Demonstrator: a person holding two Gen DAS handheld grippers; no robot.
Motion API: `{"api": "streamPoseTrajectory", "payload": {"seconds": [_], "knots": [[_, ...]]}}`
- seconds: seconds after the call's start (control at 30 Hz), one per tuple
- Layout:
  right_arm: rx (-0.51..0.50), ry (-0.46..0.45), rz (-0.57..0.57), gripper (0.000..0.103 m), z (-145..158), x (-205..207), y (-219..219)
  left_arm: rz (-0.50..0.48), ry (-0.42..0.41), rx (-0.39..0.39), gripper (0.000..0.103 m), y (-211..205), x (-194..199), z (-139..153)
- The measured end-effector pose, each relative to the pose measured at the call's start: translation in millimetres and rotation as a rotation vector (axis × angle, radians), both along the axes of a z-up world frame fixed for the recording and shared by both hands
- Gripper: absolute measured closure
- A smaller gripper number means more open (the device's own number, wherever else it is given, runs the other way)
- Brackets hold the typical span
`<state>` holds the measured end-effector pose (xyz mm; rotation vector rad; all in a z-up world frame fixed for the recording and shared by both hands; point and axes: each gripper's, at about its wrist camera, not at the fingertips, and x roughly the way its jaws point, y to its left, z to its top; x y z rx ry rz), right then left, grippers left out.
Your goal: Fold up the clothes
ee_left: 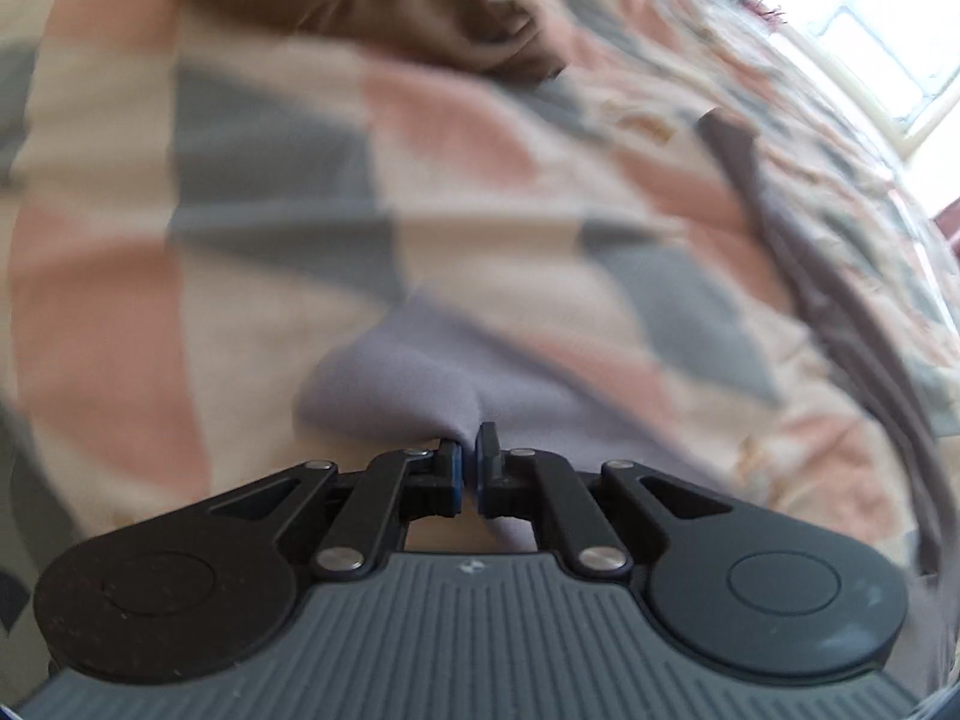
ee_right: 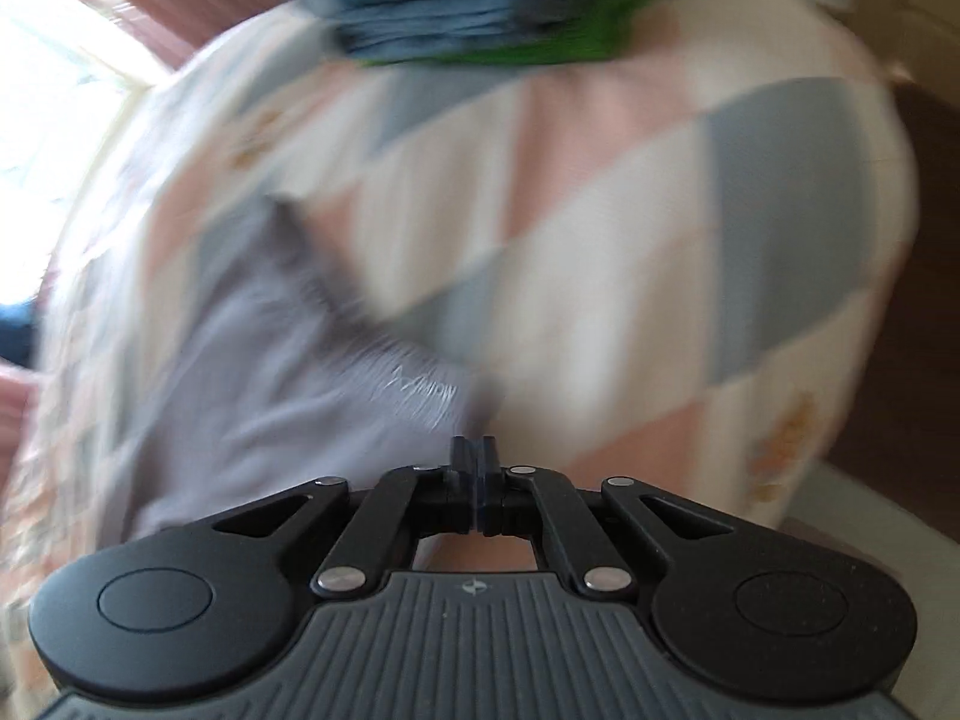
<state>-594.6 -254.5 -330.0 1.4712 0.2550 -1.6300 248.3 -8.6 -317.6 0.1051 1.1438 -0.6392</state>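
Both hand-held grippers (ee_left: 469, 450) (ee_right: 474, 459) pinch lilac garment (ee_left: 390, 372) — orientation blurred.

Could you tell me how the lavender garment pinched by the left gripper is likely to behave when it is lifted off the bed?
The lavender garment will probably be floppy: it puckers into soft folds where the left gripper pinches it. It looks thin, so likely light, and should drape and trail across the patchwork bedspread rather than hold shape.

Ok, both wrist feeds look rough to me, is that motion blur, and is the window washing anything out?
Left wrist view: bedspread is softly smeared, window blown out at upper right, left gripper and the lavender garment pinched in it fairly sharp. Right wrist view: heavier streaking, folded pile and garment print smeared, window glare at upper left, right gripper sharp.
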Motion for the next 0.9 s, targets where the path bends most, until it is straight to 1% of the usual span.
{"api": "streamPoseTrajectory", "payload": {"seconds": [0.07,0.1,0.13,0.17,0.2,0.23,0.3,0.37,0.4,0.43,0.47,0.5,0.57,0.6,0.63,0.7,0.73,0.77,0.83,0.9], "knots": [[-0.019,0.013,-0.049,0.103,3,-17,10,0.016,-0.021,-0.03,0.101,9,-2,8],[-0.029,0.001,-0.047,0.103,5,-24,11,0.012,-0.034,-0.034,0.099,11,-2,11],[-0.038,-0.017,-0.035,0.103,7,-30,12,0.002,-0.054,-0.018,0.094,9,-2,11],[-0.044,-0.043,-0.026,0.099,6,-33,13,-0.009,-0.071,0.019,0.091,6,-2,6],[-0.042,-0.081,-0.019,0.091,2,-31,13,-0.02,-0.086,0.063,0.085,1,-2,0],[-0.035,-0.125,-0.01,0.08,-5,-27,13,-0.026,-0.095,0.103,0.083,-3,-2,-8],[-0.024,-0.211,0.007,0.066,-21,-15,12,-0.021,-0.093,0.157,0.082,-9,-1,-23],[-0.018,-0.266,0.036,0.065,-36,1,9,0.0,-0.088,0.178,0.077,-8,-3,-29],[-0.014,-0.279,0.054,0.063,-41,8,6,0.018,-0.086,0.178,0.071,-5,-5,-27],[-0.008,-0.28,0.068,0.058,-46,14,2,0.039,-0.088,0.19,0.066,-2,-5,-25],[0.006,-0.269,0.072,0.058,-51,17,-1,0.062,-0.093,0.206,0.063,3,-5,-22],[0.035,-0.232,0.058,0.058,-54,18,-3,0.084,-0.098,0.222,0.058,8,-5,-18],[0.089,-0.144,-0.02,0.06,-54,9,-2,0.149,-0.114,0.28,0.058,20,0,-9],[0.087,-0.124,-0.058,0.059,-49,3,0,0.187,-0.114,0.303,0.06,25,3,-2],[0.077,-0.107,-0.078,0.056,-42,-1,0,0.217,-0.106,0.298,0.06,29,5,7],[0.047,-0.064,-0.083,0.054,-25,-3,-4,0.189,-0.084,0.251,0.06,18,2,26],[0.026,-0.061,-0.075,0.052,-18,-1,-10,0.166,-0.073,0.226,0.058,12,0,35],[0.0,-0.069,-0.063,0.051,-13,4,-18,0.133,-0.069,0.201,0.055,-1,-2,42],[-0.047,-0.092,-0.026,0.051,-3,17,-34,0.067,-0.049,0.126,0.038,-38,-5,52],[-0.075,-0.123,0.07,0.051,-1,47,-59,0.013,-0.018,0.04,0.038,-83,-5,55]]}}
